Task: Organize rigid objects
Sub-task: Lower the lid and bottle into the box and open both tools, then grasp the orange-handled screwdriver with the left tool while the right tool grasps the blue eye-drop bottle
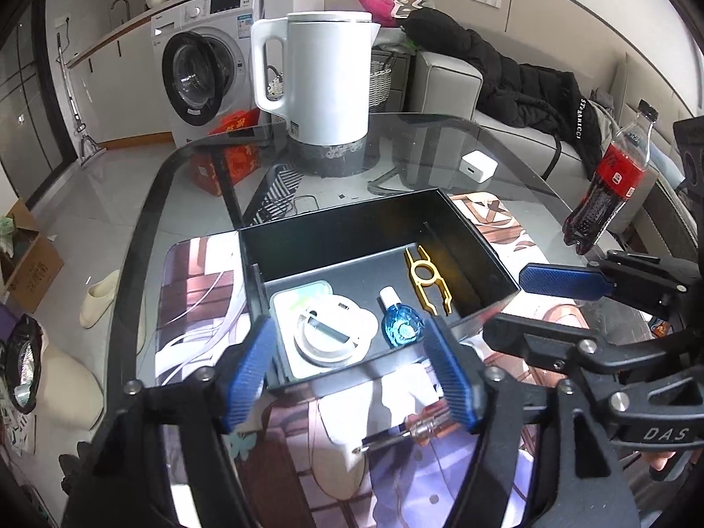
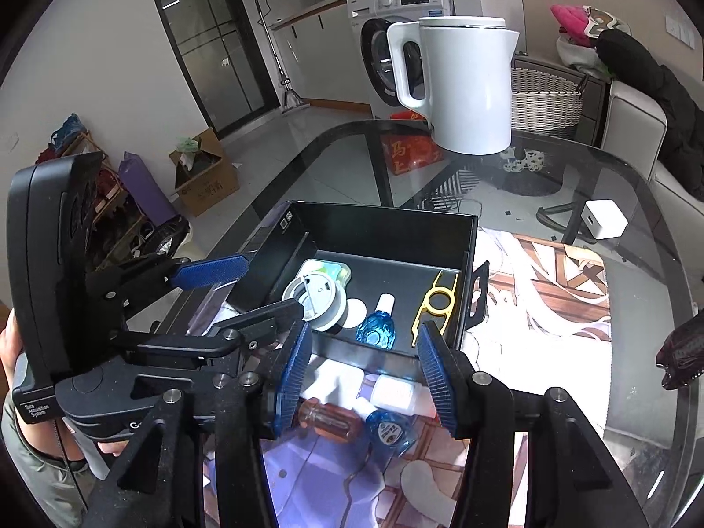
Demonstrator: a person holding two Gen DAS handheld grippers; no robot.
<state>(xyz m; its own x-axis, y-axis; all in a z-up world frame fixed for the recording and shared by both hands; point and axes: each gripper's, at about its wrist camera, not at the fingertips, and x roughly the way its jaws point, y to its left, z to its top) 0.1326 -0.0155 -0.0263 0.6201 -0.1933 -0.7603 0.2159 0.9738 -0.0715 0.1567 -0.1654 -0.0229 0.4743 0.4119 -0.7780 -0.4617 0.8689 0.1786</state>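
Observation:
A black open box [image 1: 378, 220] [image 2: 383, 229] stands on the printed mat. In it lie a white round container [image 1: 328, 336] [image 2: 314, 301], a blue bottle with a white cap [image 1: 398, 323] [image 2: 378, 328] and a yellow plastic tool [image 1: 429, 279] [image 2: 435, 306]. A screwdriver with a clear orange handle [image 1: 422, 429] [image 2: 328, 420] lies on the mat in front of the box. The right wrist view also shows a second blue bottle [image 2: 391, 427] beside it. My left gripper [image 1: 352, 374] is open and empty over the box's near wall. My right gripper [image 2: 365, 378] is open and empty above the screwdriver and second bottle.
A white kettle [image 1: 325, 83] [image 2: 462, 83] stands on the glass table [image 1: 185, 185] behind the box. A white charger cube [image 1: 477, 167] [image 2: 605, 220] and a cola bottle [image 1: 609, 180] are at the right. A sofa with a black jacket [image 1: 519, 83] lies beyond.

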